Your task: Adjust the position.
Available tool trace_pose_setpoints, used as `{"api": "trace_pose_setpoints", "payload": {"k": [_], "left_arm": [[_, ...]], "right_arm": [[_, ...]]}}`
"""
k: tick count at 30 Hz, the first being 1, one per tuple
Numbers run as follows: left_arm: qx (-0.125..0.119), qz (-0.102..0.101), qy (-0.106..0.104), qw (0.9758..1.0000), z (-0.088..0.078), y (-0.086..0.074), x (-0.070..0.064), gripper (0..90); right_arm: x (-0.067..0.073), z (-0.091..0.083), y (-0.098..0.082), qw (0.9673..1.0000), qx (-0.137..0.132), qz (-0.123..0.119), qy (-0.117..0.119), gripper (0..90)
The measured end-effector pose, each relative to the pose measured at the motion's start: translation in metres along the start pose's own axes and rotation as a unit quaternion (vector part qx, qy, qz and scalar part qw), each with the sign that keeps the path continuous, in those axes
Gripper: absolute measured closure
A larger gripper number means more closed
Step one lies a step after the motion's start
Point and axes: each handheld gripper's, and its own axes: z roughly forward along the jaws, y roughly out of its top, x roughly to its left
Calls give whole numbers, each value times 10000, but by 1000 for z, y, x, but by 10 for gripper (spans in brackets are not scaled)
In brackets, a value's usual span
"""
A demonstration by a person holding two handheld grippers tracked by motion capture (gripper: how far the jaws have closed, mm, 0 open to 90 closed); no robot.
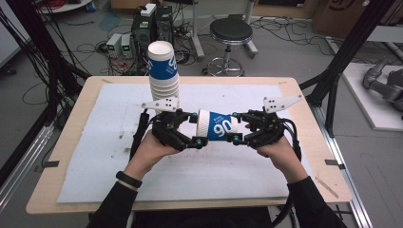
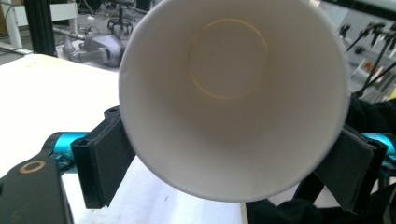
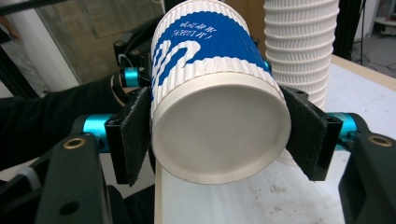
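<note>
white mat; right claw grips cup.

Cup stack (tall) probably close behind gripper

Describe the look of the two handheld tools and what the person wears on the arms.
Both the left tool and right tool are black frames with cyan fittings, black padded jaws, a dotted grey three-cornered plate on top and trailing black cables. The sleeves are black; a black band circles the left wrist.
</note>
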Motion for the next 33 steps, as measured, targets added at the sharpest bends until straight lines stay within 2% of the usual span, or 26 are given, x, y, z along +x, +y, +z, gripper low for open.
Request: {"api": "trace_pose_setpoints", "payload": {"k": [7, 13, 17, 19, 21, 24, 27, 31, 33], "left_arm": [[-189, 80, 3, 9998, -4, 1, -1, 175], [-141, 147, 55, 9998, -6, 2, -1, 199], [54, 253, 175, 9995, -5, 4, -4, 204], [216, 294, 225, 9991, -4, 6, -5, 206], [315, 337, 297, 9985, -4, 7, -6, 207], [368, 338, 311, 9983, -4, 8, -7, 208], [601, 431, 379, 9965, -2, 9, -8, 209], [689, 427, 398, 9959, 1, 9, -9, 209], [737, 437, 426, 9954, 1, 9, -10, 209]], "right_arm": [[0, 4, -2, 9999, 117, -40, 62, 303], [-1, 7, -3, 9997, 232, -61, 65, 304], [1, 9, -4, 9990, 404, -153, -59, 281], [2, 9, -2, 9986, 452, -200, -210, 220], [3, 7, 1, 9985, 492, -167, -193, 211], [6, 5, 4, 9978, 557, -287, -226, 207], [8, 10, 3, 9951, 836, -343, -390, 206], [9, 18, 1, 9921, 1078, -421, -493, 212], [9, 21, 0, 9903, 1206, -484, -490, 269]]}}
